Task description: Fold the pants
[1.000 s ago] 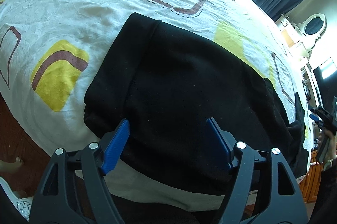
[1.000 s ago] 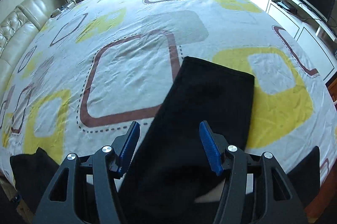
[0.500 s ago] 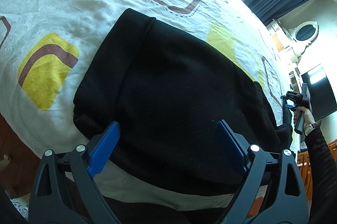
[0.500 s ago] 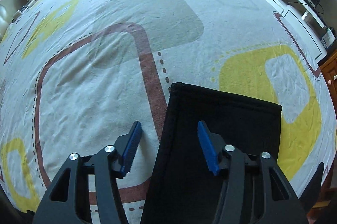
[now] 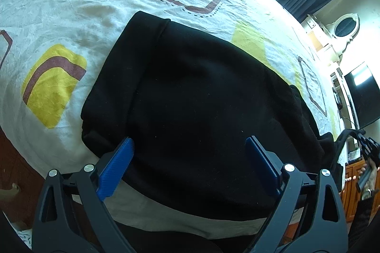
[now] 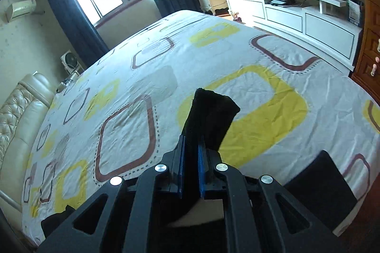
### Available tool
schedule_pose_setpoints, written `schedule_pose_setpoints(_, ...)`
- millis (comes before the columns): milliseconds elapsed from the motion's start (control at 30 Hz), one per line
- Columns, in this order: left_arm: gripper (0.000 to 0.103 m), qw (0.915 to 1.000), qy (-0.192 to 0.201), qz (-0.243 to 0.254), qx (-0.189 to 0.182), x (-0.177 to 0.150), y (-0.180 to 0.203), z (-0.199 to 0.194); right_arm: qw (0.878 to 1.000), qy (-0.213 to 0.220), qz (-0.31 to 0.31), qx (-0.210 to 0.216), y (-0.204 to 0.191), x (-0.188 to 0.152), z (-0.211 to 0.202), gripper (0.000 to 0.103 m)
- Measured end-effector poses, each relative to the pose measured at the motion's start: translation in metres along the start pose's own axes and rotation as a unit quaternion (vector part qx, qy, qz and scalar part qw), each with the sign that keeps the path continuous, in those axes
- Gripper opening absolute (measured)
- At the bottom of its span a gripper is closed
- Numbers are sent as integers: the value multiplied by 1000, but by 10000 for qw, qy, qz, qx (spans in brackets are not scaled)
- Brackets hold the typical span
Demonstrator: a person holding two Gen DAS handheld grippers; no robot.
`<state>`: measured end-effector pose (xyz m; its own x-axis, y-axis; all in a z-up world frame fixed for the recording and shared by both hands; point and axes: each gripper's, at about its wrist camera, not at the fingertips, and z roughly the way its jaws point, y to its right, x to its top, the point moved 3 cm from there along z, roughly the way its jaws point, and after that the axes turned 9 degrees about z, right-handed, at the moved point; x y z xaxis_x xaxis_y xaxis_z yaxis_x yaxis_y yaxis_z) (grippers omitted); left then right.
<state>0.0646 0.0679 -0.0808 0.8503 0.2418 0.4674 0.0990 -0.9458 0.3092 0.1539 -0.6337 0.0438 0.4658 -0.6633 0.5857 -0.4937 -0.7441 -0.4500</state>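
Note:
The black pants (image 5: 197,105) lie flat on the patterned bedsheet (image 5: 71,15), waistband end toward the left. My left gripper (image 5: 190,146) is open, its blue pads spread wide just over the pants' near edge, holding nothing. My right gripper (image 6: 191,146) is shut on the hem end of the pants' leg (image 6: 211,115) and holds it lifted above the sheet (image 6: 261,115). The right gripper also shows small at the far right of the left wrist view (image 5: 367,146).
A padded headboard (image 6: 21,115) runs along the bed's left side. A white TV cabinet (image 6: 308,22) and a wooden dresser (image 6: 370,51) stand past the bed's right edge. More black cloth (image 6: 318,179) lies at the bed's near right edge.
My right gripper has closed on the pants' leg end and lifted it off the sheet, tilting up toward the room. My left gripper stays open and has barely moved.

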Motion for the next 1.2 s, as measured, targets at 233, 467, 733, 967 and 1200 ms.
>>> schedule_pose_setpoints(233,94,9999,18,89,117,-2,2,0,9855,-250,1676,-89,167,-57,-42,9)
schedule_pose_setpoints(467,94,9988,-30,361,317,-4,8,2,9665,-502,2450,572,194,-89,-16,29)
schedule_pose_setpoints(733,94,9987,-41,400,321,-4,7,2,9632,-398,2531,812,185,-85,-1,6)
schedule_pose_setpoints(967,94,9992,-16,355,194,-4,6,-1,9692,-86,2416,468,207,-85,-32,6)
schedule_pose_setpoints(1200,97,9981,-38,550,262,-5,10,1,9498,-177,3059,623,226,-105,-13,8)
